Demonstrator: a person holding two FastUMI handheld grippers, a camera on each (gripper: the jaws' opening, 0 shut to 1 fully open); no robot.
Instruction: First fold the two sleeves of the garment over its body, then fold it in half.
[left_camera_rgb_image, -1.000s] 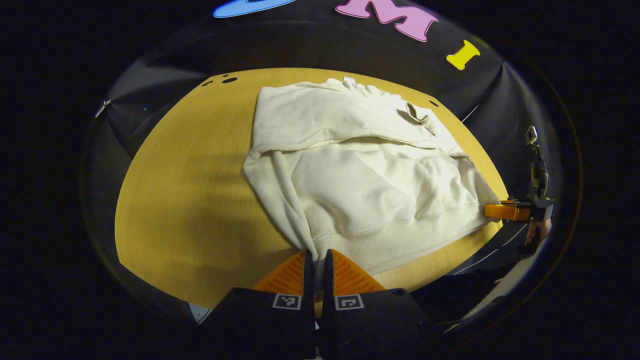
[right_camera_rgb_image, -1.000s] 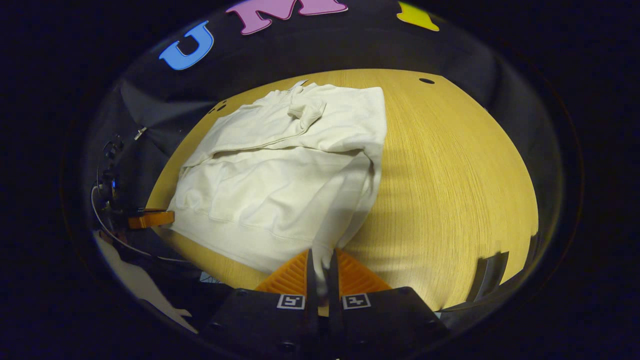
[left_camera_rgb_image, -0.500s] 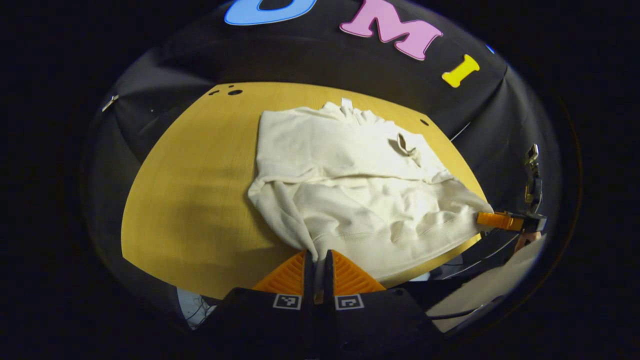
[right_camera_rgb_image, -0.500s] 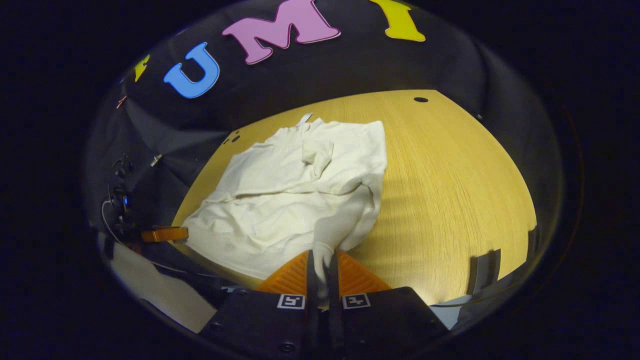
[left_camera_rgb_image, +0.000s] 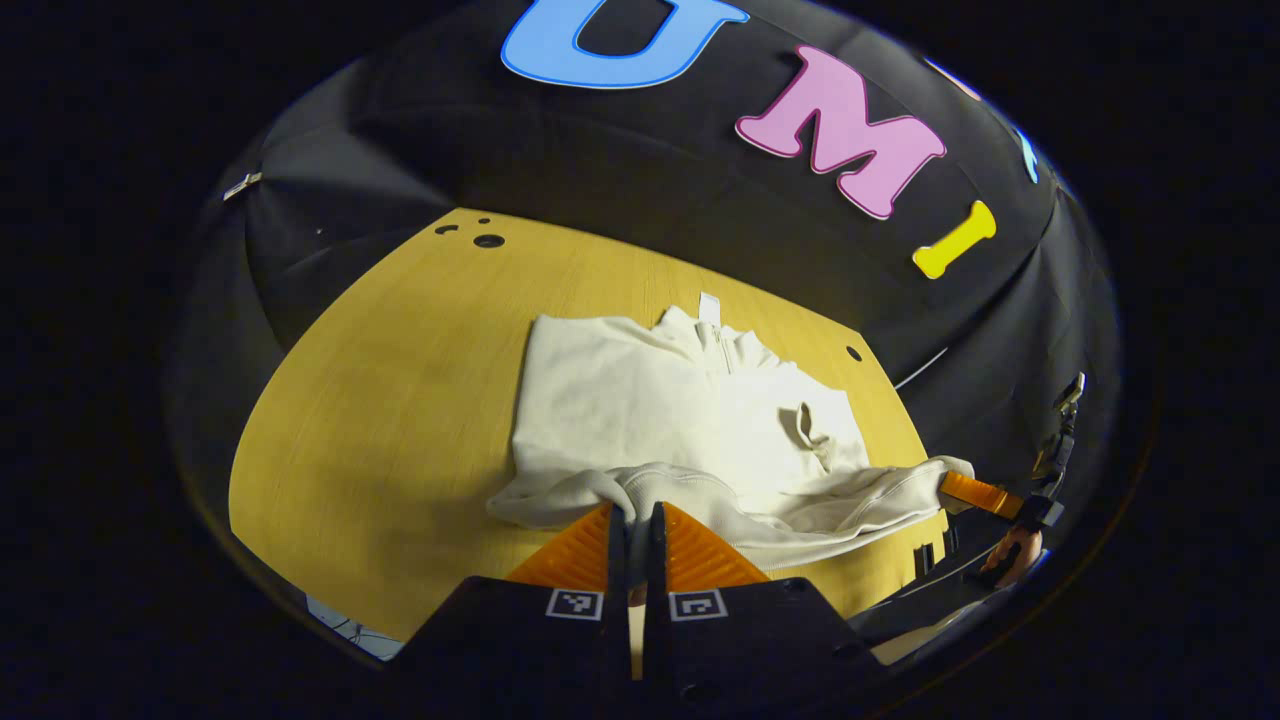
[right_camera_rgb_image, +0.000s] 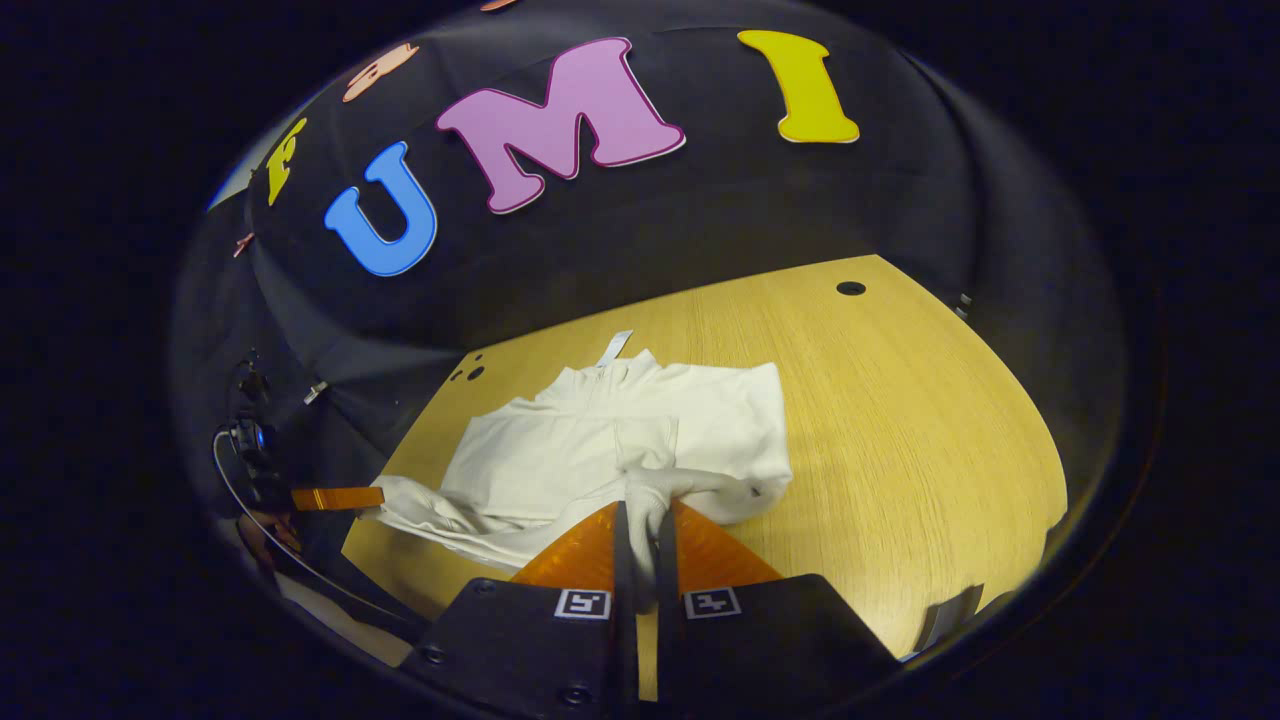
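Observation:
A cream sweatshirt (left_camera_rgb_image: 640, 410) lies on the wooden table (left_camera_rgb_image: 380, 400), its sleeves folded across the body. Its bottom hem (left_camera_rgb_image: 700, 495) is lifted off the table and stretched between both grippers. My left gripper (left_camera_rgb_image: 632, 512) is shut on one hem corner. My right gripper (right_camera_rgb_image: 640, 508) is shut on the other hem corner. In the left gripper view the right gripper (left_camera_rgb_image: 975, 490) holds the hem at the far right. In the right gripper view the left gripper (right_camera_rgb_image: 340, 497) holds it at the left. The collar and its tag (right_camera_rgb_image: 612, 350) point toward the far wall.
The table's bare wood (right_camera_rgb_image: 900, 430) spreads to the right of the sweatshirt, and more bare wood (left_camera_rgb_image: 400, 350) to its left. Small dark holes (left_camera_rgb_image: 487, 241) mark the far corners. A hand (left_camera_rgb_image: 1010, 550) holds the right gripper near the table's near edge.
Both grippers have risen with the hem and carried it toward the collar. The lower body of the sweatshirt has come off the table and now hangs bunched between them.

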